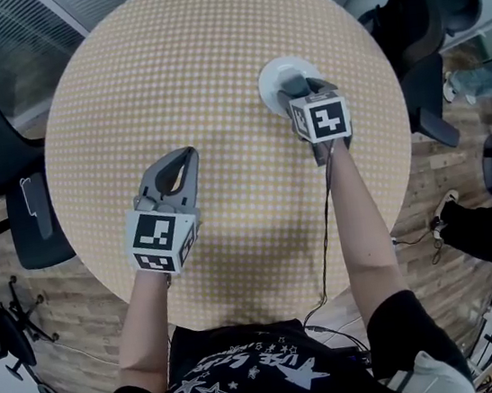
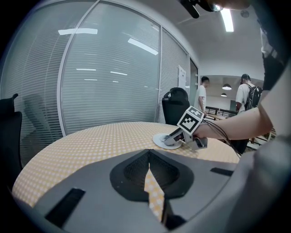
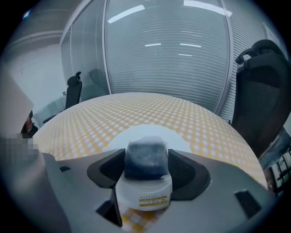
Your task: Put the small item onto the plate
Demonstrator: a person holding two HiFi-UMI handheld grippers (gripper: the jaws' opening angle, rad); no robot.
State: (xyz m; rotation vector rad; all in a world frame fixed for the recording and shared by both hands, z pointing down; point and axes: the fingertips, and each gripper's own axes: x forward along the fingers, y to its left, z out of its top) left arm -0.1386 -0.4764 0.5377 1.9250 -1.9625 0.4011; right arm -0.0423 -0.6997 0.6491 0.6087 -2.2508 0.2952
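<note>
Head view hides the small item (image 3: 144,191) — right claw (image 3: 146,157) clamps it over the plate (image 3: 181,140); left claw (image 2: 149,154) together, empty.

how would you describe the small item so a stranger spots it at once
On the round yellow-checked table, find the white plate at the person's right. Over it, the right gripper's jaws clamp the small item: a squat white tub with a dark blue top, unlike the flat plain plate.

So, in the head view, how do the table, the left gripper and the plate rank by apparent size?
1. table
2. left gripper, though it is nearer the camera
3. plate, partly hidden under the right gripper
</note>
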